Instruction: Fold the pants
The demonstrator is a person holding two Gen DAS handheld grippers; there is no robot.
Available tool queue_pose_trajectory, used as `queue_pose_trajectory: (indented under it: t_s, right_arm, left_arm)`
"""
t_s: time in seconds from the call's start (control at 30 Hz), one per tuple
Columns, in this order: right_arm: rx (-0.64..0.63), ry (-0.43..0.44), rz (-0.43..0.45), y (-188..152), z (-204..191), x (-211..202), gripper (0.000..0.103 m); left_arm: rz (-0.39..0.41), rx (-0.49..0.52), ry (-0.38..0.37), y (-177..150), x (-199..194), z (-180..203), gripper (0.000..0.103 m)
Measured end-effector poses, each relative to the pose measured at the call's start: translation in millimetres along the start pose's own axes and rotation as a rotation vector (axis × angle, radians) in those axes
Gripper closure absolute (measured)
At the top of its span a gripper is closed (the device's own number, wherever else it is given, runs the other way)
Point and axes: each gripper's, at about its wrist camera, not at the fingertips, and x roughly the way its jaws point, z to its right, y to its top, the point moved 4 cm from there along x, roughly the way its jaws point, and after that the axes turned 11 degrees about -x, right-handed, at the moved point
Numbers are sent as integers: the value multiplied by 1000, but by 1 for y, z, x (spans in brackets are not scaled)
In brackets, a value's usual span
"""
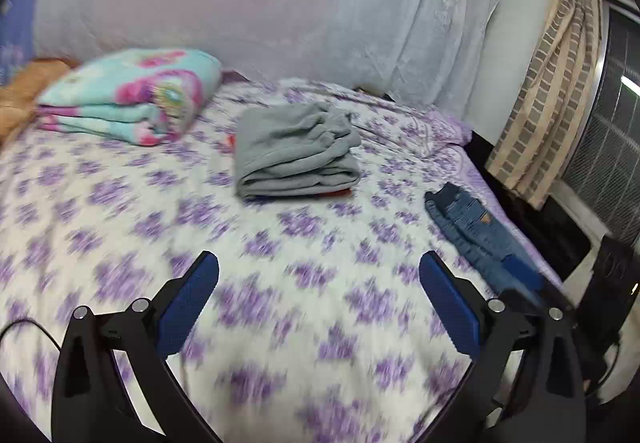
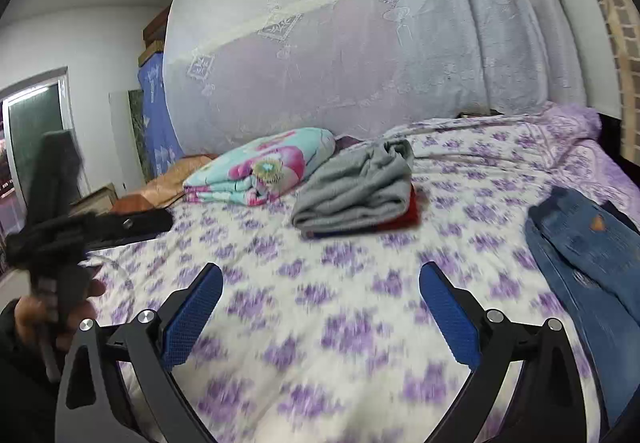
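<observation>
A small pair of blue jeans [image 1: 480, 235] [image 2: 588, 243] lies spread flat near the bed's right edge. Folded grey pants [image 1: 296, 151] [image 2: 356, 191] sit mid-bed on top of a red garment [image 2: 414, 209]. My left gripper [image 1: 318, 263] hovers open over the bare flowered sheet, with the jeans off to its right. My right gripper [image 2: 320, 271] is also open and holds nothing; the jeans lie just past its right finger. In the right wrist view a hand [image 2: 60, 307] grips the other gripper's dark handle at the left. Both views are motion-blurred.
A folded turquoise and pink blanket [image 1: 132, 95] [image 2: 260, 167] lies at the back left, beside an orange cloth [image 1: 20, 95]. A white lace cover [image 1: 260, 3] rises behind the bed [image 1: 120, 203]. A checked curtain [image 1: 552, 83] and a grille [image 1: 608, 131] stand past the right edge.
</observation>
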Motion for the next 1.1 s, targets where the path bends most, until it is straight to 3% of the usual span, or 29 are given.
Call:
queue_pose_trajectory:
  t_s: [0.17, 0.4, 0.67, 0.93, 1.1]
  right_arm:
    - [17, -79, 10, -23, -18, -37, 4]
    - [-12, -86, -68, -76, -54, -58, 4]
    - [-75, -119, 49, -65, -76, -110, 4]
    - [-61, -111, -15, -70, -74, -99, 4]
    - [-63, -108, -32, -73, -73, -94, 4]
  left_arm:
    - [-88, -31, 60, -50, -14, -17, 5]
    - [-72, -28, 176, -105, -42, -31, 5]
    - [-33, -3, 151, -113, -69, -11, 5]
    - [23, 20, 116, -115, -73, -8, 5]
    - [-4, 27, 121, -116, -62, -9, 5]
